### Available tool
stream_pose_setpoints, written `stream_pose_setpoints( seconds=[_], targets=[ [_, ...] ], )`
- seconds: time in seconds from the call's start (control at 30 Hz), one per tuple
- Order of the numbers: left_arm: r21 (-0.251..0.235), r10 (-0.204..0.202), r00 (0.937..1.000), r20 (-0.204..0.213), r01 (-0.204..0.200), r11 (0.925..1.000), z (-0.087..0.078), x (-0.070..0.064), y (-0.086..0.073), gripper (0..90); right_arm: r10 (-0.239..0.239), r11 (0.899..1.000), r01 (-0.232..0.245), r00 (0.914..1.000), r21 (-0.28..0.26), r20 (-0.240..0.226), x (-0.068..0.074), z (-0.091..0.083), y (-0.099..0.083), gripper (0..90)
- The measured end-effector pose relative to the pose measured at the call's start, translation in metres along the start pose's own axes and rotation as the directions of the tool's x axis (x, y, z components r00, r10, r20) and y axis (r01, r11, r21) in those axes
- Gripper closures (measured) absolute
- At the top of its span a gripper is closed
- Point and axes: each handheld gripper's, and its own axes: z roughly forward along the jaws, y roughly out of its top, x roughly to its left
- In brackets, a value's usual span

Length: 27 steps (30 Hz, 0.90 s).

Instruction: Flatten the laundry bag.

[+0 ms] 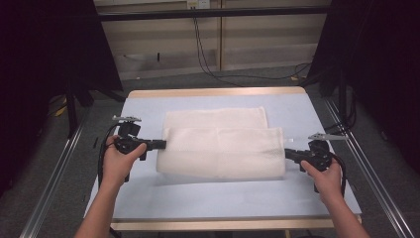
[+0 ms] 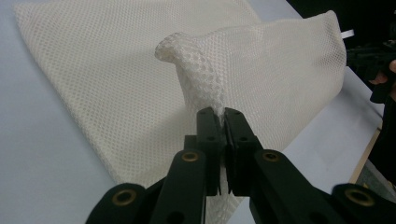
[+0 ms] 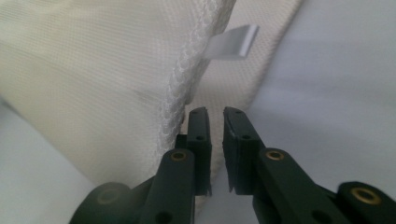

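- Cloth [image 1: 220,148]: cream mesh, folded over on itself, lying in the middle of the table [image 1: 208,198]; its long axis runs left to right across the table, one short end toward each gripper.
- Upper layer of the cloth: lifted and bulging toward the person; the flat lower layer shows beyond it, toward the table's far edge.
- Left gripper [image 2: 218,114]: at the cloth's left end; jaws pressed together on a pinched ridge of mesh, which rises from them in a twisted fold.
- Left hand [image 1: 118,161]: wrapped round that gripper, just left of the cloth.
- Right gripper [image 3: 215,119]: at the cloth's right end; jaws a narrow gap apart, nothing between them, the corded hem just beside the left jaw.
- Tag [image 3: 232,43]: small and white, sticking out from the hem beyond those jaws.
- Right hand [image 1: 327,176]: on its gripper, right of the cloth.
- Table: pale blue top with wooden edging.
- Floor [image 1: 237,79]: grey, beyond the table, with black cables [image 1: 203,54] trailing down a pale wall.
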Motion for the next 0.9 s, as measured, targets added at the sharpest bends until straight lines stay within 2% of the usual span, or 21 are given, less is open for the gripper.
stream_pose_setpoints(
  seconds=[0.07,0.2,0.37,0.43,0.57,0.63,0.73,0.83,0.9],
  targets=[
    [-0.006,-0.008,0.9999,0.010,0.008,0.9999,0.000,0.001,-0.003,86.2,-0.013,1.000,0.013,0.9995,0.002,-0.029,0.003,-0.001,-0.002,86.0],
    [-0.010,-0.018,0.9998,0.011,0.019,0.9998,0.001,0.003,-0.008,86.0,-0.024,0.999,0.027,0.9963,0.043,-0.083,0.005,-0.004,-0.012,87.8],
    [-0.014,-0.019,0.9997,0.016,0.019,0.9997,0.000,0.002,-0.013,85.8,-0.041,0.997,0.048,0.9931,0.068,-0.110,0.006,-0.006,-0.020,88.0],
    [-0.013,-0.021,0.9997,0.014,0.021,0.9997,0.000,0.002,-0.016,85.7,-0.047,0.995,0.055,0.9934,0.081,-0.105,0.007,-0.006,-0.021,87.6],
    [-0.013,-0.027,0.9994,0.023,0.027,0.9995,0.001,0.004,-0.021,85.7,-0.099,0.987,0.108,0.9921,0.119,-0.076,0.010,0.000,-0.024,82.6],
    [-0.009,-0.029,0.9993,0.022,0.029,0.9995,0.002,0.005,-0.022,85.7,-0.103,0.986,0.106,0.9943,0.132,-0.029,0.012,0.003,-0.025,72.8],
    [-0.002,-0.037,0.9989,0.027,0.037,0.9993,0.003,0.005,-0.023,85.7,-0.109,0.983,0.106,0.9939,0.151,0.013,0.010,0.008,-0.024,59.8],
    [0.006,-0.027,0.9993,0.026,0.027,0.9996,0.003,0.006,-0.023,85.8,-0.108,0.980,0.103,0.9940,0.167,0.018,0.009,0.014,-0.023,61.5],
    [0.005,-0.032,0.9991,0.027,0.032,0.9995,0.004,0.006,-0.024,85.8,-0.129,0.976,0.123,0.9914,0.178,0.023,0.012,0.016,-0.022,68.2]
  ],
)
